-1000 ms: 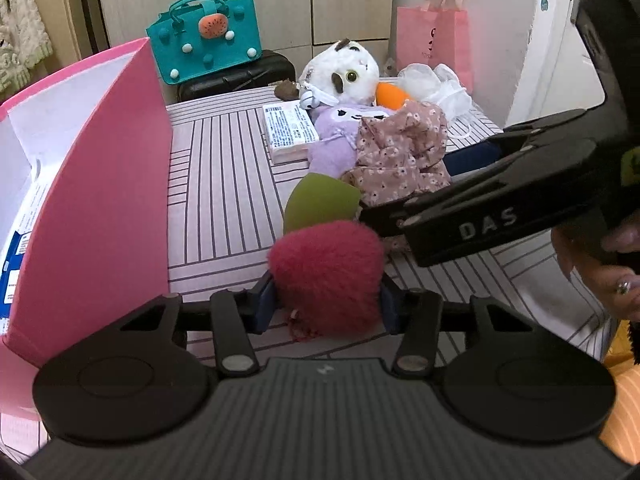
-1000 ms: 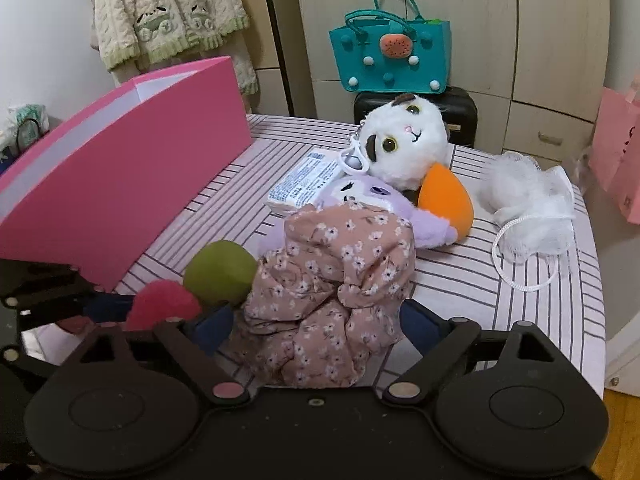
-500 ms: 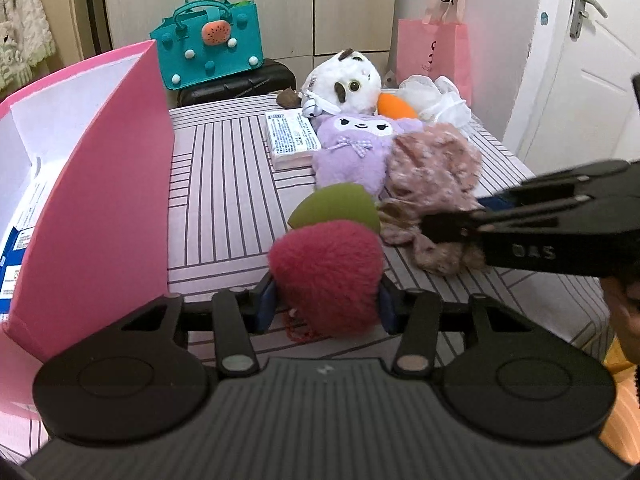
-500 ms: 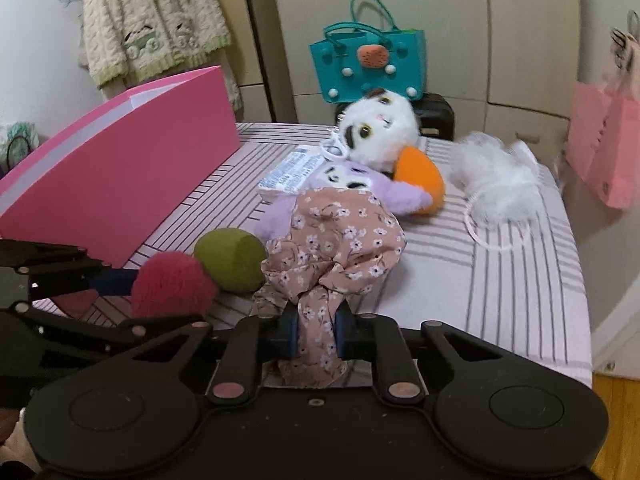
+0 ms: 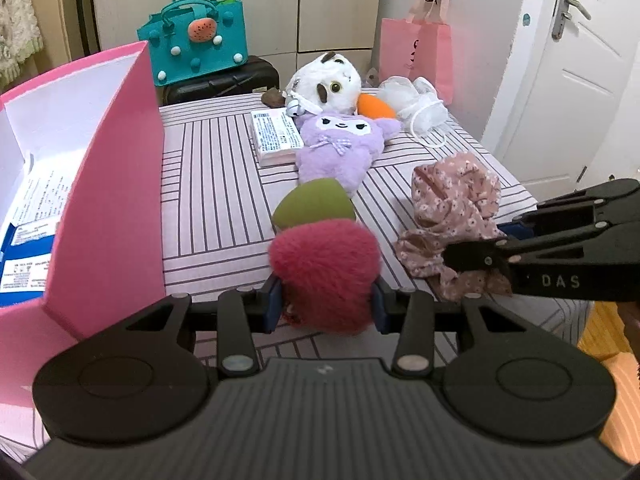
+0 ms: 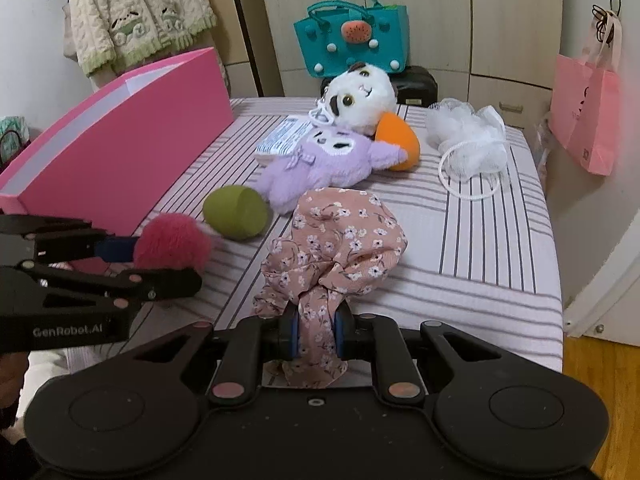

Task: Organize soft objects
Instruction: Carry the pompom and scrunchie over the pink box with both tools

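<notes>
My left gripper (image 5: pixel 325 304) is shut on a fluffy red pom-pom (image 5: pixel 325 272), held just above the striped table near the open pink box (image 5: pixel 108 184). My right gripper (image 6: pixel 314 330) is shut on a pink floral cloth (image 6: pixel 340 240), which trails onto the table in front of it. The red pom-pom (image 6: pixel 172 240) and the floral cloth (image 5: pixel 452 208) also show in the opposite views. A green sponge (image 6: pixel 236 212), a purple plush (image 6: pixel 316 164), a white owl plush (image 6: pixel 360 98), an orange sponge (image 6: pixel 398 140) and a white mesh puff (image 6: pixel 468 140) lie further back.
A white packet (image 5: pixel 276 138) lies beside the purple plush. The pink box holds blue-and-white packets (image 5: pixel 28 256). A teal bag (image 6: pixel 352 40) stands on a black case behind the table. A pink paper bag (image 6: pixel 588 112) hangs at the right. The table's right edge drops to a wooden floor.
My right gripper closed on the floral cloth and pulled it back and to the right, away from the purple plush. My left gripper kept hold of the red pom-pom.
</notes>
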The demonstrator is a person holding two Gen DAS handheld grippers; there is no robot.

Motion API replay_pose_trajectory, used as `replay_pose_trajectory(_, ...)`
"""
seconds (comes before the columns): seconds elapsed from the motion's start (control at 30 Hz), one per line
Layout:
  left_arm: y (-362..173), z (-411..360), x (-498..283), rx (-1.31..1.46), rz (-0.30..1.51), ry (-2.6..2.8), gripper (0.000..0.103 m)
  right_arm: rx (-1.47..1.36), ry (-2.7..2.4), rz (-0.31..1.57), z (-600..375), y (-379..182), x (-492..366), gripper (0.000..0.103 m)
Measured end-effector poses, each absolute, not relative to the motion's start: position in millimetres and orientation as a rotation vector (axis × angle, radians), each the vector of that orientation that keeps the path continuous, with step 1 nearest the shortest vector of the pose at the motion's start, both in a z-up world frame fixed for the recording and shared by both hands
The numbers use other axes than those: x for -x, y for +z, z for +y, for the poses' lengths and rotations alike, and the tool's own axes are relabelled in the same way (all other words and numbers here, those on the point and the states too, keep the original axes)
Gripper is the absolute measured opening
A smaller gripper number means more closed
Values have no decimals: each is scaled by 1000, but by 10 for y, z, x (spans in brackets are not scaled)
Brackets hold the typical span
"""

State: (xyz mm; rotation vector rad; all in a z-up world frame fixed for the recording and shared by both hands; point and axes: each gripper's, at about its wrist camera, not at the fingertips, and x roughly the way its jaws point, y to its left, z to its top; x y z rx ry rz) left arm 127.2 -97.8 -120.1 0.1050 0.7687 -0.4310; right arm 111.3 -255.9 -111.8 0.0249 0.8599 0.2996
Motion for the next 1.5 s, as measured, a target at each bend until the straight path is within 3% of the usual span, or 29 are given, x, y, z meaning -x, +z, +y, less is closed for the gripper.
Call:
replay_pose_trajectory(0.73,-730,-789,-806,-210,889,-603,42,-68,496,1025,-2287,-689,-613,20)
replay_pose_trajectory(1.5,20,183,-670,-240,901,-502,42,153,760,911,-1463,123,-662,22)
